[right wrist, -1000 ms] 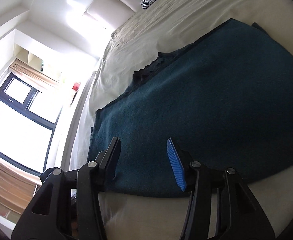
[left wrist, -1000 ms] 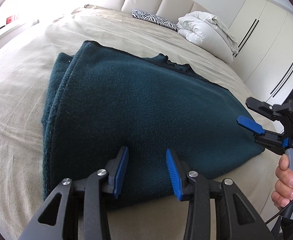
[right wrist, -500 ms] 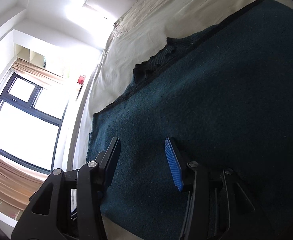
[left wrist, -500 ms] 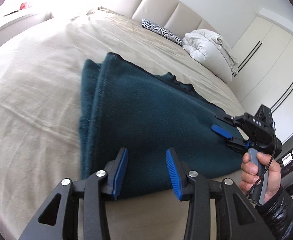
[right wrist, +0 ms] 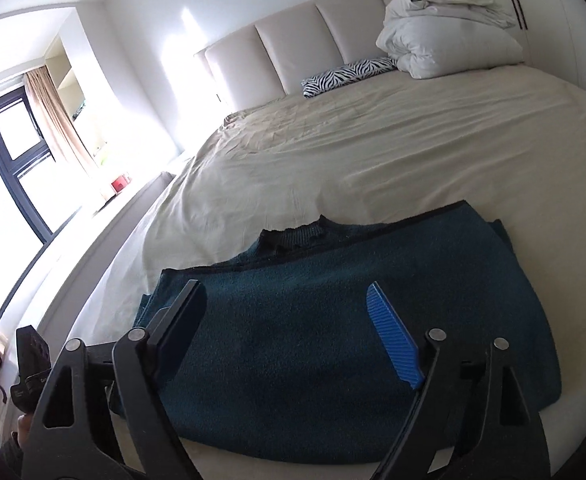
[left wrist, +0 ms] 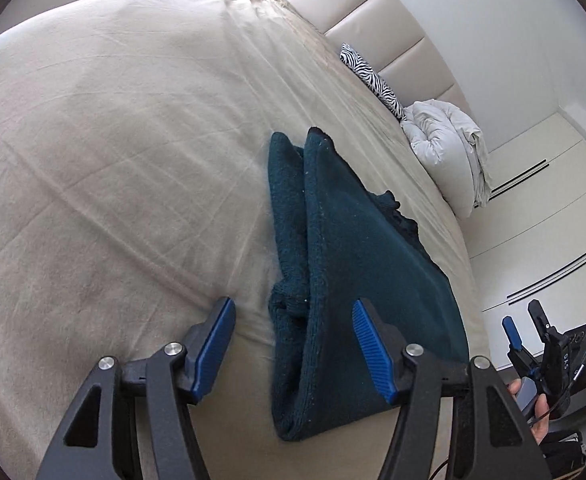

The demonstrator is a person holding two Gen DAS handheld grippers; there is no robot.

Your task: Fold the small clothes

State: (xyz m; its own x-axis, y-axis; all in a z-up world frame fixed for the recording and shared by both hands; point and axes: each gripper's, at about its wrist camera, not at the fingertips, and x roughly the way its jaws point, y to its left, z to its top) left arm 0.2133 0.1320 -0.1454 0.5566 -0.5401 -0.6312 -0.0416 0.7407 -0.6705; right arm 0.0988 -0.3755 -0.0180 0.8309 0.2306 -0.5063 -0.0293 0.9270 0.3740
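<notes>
near the foot of the bed [right wrist: 373,152], the folded teal sweater [right wrist: 333,320] lies flat, thick, soft and floppy, best pinched at a doubled edge, while the left gripper [left wrist: 293,344] and right gripper [right wrist: 293,332], fingers just spread wide, hold nothing.

Left gripper [left wrist: 293,344]: jaws parted, just opened further, blue pads clear of any contact – angled downward. Right gripper [right wrist: 289,332]: jaws spread wide, just opened further, nothing pressed between the pads – also angled downward. Right hand [left wrist: 533,408]: wrapped around the right gripper's handle at the frame's lower right.
</notes>
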